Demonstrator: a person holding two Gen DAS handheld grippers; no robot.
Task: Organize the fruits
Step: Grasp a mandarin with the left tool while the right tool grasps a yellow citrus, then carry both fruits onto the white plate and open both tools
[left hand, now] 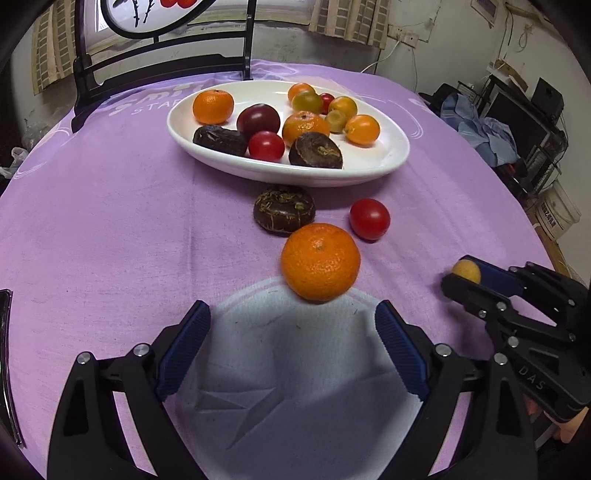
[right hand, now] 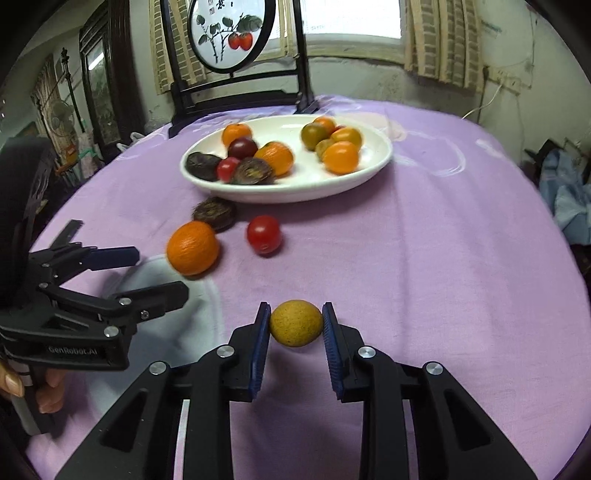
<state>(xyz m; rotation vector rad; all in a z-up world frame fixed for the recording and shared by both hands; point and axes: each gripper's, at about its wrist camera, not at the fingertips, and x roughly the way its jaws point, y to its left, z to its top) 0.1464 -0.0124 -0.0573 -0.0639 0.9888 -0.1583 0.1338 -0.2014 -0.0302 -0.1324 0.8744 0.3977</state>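
A white oval plate (left hand: 376, 162) (right hand: 306, 192) at the far middle of the purple cloth holds several fruits. In front of it lie a dark brown fruit (left hand: 284, 210) (right hand: 213, 213), a red tomato (left hand: 369, 219) (right hand: 263, 234) and an orange mandarin (left hand: 320, 262) (right hand: 192, 248). My left gripper (left hand: 291, 325) (right hand: 159, 273) is open, just short of the mandarin. My right gripper (right hand: 295, 325) (left hand: 461, 277) is shut on a small yellow fruit (right hand: 295, 323) (left hand: 467, 270), low over the cloth at the near right.
A dark wooden stand with a round painted panel (right hand: 231, 33) rises behind the plate at the table's far edge. Clutter and blue cloth (left hand: 484, 129) sit beyond the table's right side. A person's hand (right hand: 22, 384) holds the left gripper's handle.
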